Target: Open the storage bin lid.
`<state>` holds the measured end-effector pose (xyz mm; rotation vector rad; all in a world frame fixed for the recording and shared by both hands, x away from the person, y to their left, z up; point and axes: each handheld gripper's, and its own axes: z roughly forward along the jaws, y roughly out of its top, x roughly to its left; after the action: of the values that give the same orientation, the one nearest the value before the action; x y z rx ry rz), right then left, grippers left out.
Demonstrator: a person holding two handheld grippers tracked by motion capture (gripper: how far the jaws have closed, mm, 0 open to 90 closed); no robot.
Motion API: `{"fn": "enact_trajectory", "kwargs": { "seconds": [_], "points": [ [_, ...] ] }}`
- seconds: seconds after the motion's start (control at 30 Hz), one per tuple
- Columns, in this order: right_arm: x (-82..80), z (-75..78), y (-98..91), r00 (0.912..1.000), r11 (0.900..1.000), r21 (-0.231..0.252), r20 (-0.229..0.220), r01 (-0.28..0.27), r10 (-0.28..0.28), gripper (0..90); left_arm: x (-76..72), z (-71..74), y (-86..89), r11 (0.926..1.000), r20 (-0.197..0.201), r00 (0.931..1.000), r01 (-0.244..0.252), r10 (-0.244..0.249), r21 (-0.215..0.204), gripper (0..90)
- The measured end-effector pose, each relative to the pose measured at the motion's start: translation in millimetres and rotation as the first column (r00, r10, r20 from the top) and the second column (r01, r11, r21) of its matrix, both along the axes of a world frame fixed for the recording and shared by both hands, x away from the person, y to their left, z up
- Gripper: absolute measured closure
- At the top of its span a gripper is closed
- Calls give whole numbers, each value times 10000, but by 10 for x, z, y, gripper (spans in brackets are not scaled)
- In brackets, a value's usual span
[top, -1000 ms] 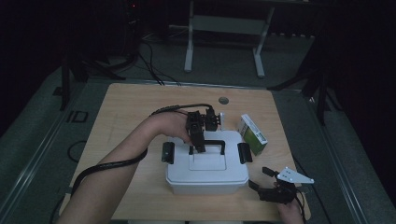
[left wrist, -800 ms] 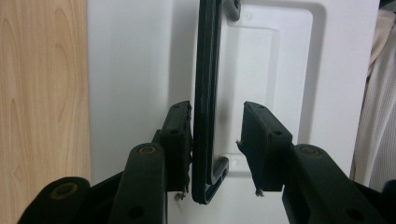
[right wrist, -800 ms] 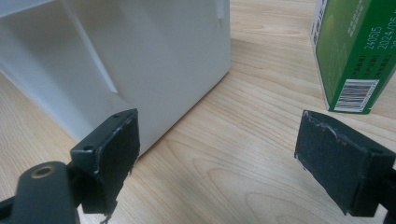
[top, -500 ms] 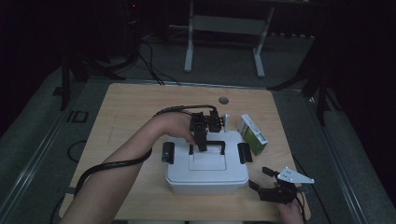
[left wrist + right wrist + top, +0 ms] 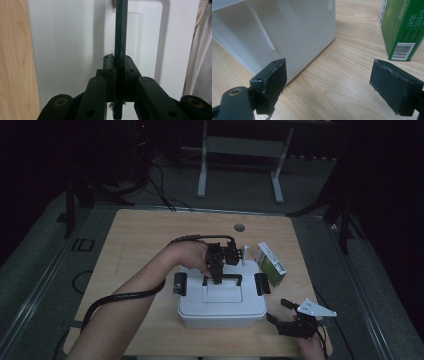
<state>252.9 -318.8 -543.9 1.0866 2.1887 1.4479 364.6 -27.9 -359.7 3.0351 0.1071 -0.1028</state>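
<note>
Gripping the black handle (image 5: 121, 37) of the white box (image 5: 221, 306) at table centre, your left gripper (image 5: 218, 275) has just been closing and now pinches it for a lift. Your right gripper (image 5: 287, 317), at the box's 4 o'clock, waits wide open, empty. A second ago the left jaws stood wider.

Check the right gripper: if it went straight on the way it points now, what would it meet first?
Probably bare table. The right gripper stands open, and its line runs between the white box's corner and the green carton; depth beyond is unclear.
</note>
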Motion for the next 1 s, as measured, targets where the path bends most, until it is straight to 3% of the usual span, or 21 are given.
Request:
{"fn": "enact_trajectory", "kwargs": {
  "seconds": [0.4, 0.67, 1.0],
  "points": [
    [-3, -4, -7, 10000, 10000, 31, -20, 1, -1, 137, 13, 101, 32, 9993, -30, 9998, -178, 178, -319, 841],
    [0, -6, 0, 10000, 10000, 3, -54, -20, 20, 137, 11, 263, 88, 9982, 368, 9991, -207, 228, -554, 841],
    [5, -8, 3, 10000, 10000, -6, -41, -18, 18, 137, 18, 376, 228, 9969, 582, 9971, -444, 482, -647, 841]
  ]
}}
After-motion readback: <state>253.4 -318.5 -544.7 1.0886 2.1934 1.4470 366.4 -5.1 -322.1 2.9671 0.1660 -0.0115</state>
